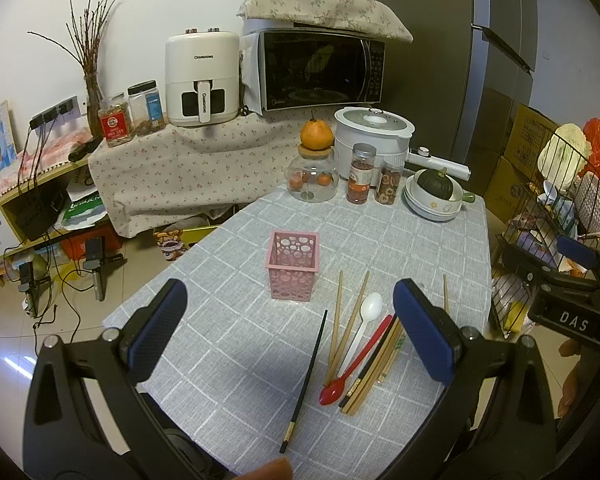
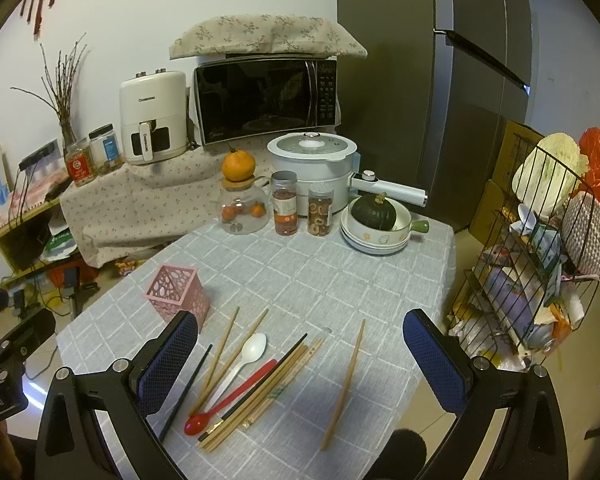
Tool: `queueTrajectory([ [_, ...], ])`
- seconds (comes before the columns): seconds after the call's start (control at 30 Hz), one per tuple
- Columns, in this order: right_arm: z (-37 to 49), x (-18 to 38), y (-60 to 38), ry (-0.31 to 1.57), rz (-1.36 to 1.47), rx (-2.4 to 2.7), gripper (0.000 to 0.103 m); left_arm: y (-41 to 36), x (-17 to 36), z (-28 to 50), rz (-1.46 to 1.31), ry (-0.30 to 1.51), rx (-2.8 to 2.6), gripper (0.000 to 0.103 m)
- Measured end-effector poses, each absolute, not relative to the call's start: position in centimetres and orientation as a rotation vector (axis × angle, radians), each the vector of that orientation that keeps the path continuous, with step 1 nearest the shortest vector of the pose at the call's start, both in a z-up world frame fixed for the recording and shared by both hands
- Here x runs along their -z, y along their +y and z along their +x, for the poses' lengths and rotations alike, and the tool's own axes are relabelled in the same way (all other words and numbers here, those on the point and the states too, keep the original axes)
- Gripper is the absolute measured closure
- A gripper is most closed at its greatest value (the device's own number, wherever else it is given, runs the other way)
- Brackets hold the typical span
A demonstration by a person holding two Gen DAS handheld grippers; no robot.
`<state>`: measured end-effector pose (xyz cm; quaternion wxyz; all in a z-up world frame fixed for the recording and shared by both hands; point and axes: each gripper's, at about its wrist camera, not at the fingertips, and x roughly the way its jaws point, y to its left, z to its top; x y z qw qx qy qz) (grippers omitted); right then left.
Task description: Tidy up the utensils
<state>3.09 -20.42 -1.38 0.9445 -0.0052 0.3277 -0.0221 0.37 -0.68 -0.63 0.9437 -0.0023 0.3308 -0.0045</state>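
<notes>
A pink perforated utensil holder point(image 1: 293, 264) point(image 2: 179, 293) stands empty on the grey checked tablecloth. In front of it lie loose utensils: a black chopstick point(image 1: 304, 380) point(image 2: 188, 390), wooden chopsticks point(image 1: 346, 328) point(image 2: 224, 354), a white spoon point(image 1: 362, 326) point(image 2: 242, 364), a red spoon point(image 1: 354, 366) point(image 2: 230, 400) and one wooden chopstick apart on the right point(image 2: 344, 384). My left gripper point(image 1: 290, 322) is open and empty above the near table edge. My right gripper point(image 2: 300, 354) is open and empty above the utensils.
At the table's far end stand a glass jar with an orange on top point(image 2: 242, 200), two spice jars point(image 2: 286, 208), a white cooker point(image 2: 312, 168) and stacked bowls with a green squash point(image 2: 376, 224). A wire rack point(image 2: 540, 264) stands right of the table.
</notes>
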Motion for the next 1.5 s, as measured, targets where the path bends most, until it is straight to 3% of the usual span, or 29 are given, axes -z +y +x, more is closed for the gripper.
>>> queueTrajectory([
  [0.43, 6.2, 2.7, -23.3, 0.768, 0.008, 0.029, 0.000, -1.9, 2.1, 3.0, -0.044, 0.731, 0.160, 0.001],
  [0.97, 14.3, 12.0, -29.9, 1.161, 0.112, 0.025, 0.000, -7.6, 10.2, 12.2, 0.057, 1.140, 0.328, 0.001],
  [1.03, 14.8, 13.1, -30.5, 1.191, 0.133, 0.011, 0.000, -7.7, 10.9, 13.4, 0.040, 1.157, 0.326, 0.007],
  [1.3, 15.9, 15.3, -33.5, 1.234, 0.272, -0.021, 0.005, -9.9, 16.0, 18.1, 0.021, 1.287, 0.331, 0.056],
  [1.4, 16.3, 16.1, -34.3, 1.247, 0.298, -0.009, 0.010, -11.2, 17.6, 19.7, 0.037, 1.320, 0.326, 0.067],
  [1.5, 16.6, 16.9, -34.9, 1.267, 0.324, -0.014, 0.015, -12.2, 19.1, 21.8, 0.056, 1.342, 0.302, 0.071],
])
